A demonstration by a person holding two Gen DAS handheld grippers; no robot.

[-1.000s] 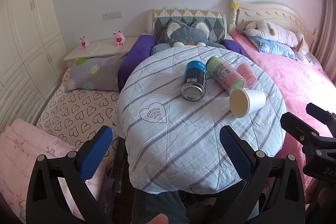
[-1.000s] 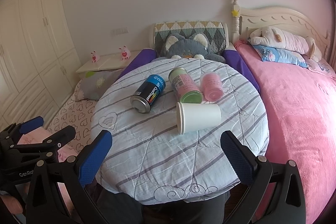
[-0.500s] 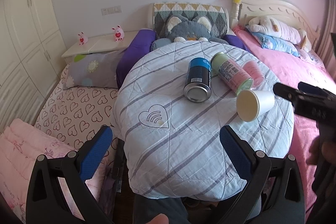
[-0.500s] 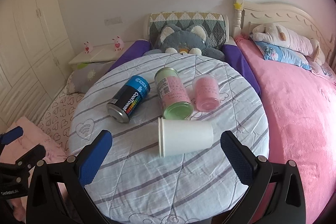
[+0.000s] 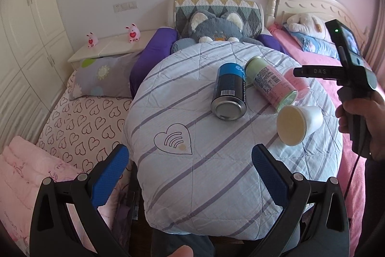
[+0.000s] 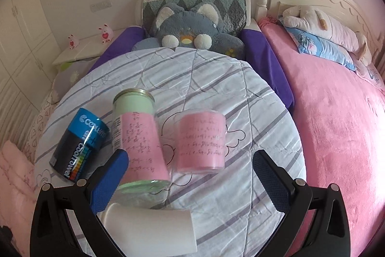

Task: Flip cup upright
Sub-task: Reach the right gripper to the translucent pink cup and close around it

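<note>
A white paper cup (image 5: 298,124) lies on its side on the round striped table (image 5: 216,172), mouth toward the left wrist camera. In the right wrist view the cup (image 6: 151,230) lies low between the fingers, mouth to the left. My right gripper (image 6: 190,172) is open above the cup, reaching over it toward the pink jars; it also shows in the left wrist view (image 5: 336,74), held by a hand. My left gripper (image 5: 187,165) is open and empty over the table's near edge.
A blue can (image 5: 229,90), a green-and-pink jar (image 5: 272,86) and a pink jar (image 6: 199,141) lie on their sides behind the cup. A grey plush toy (image 5: 216,28) sits beyond the table. A pink bed (image 6: 336,124) is on the right.
My right gripper has moved forward and down over the table, so the cup now lies between its fingers. My left gripper has barely moved.
</note>
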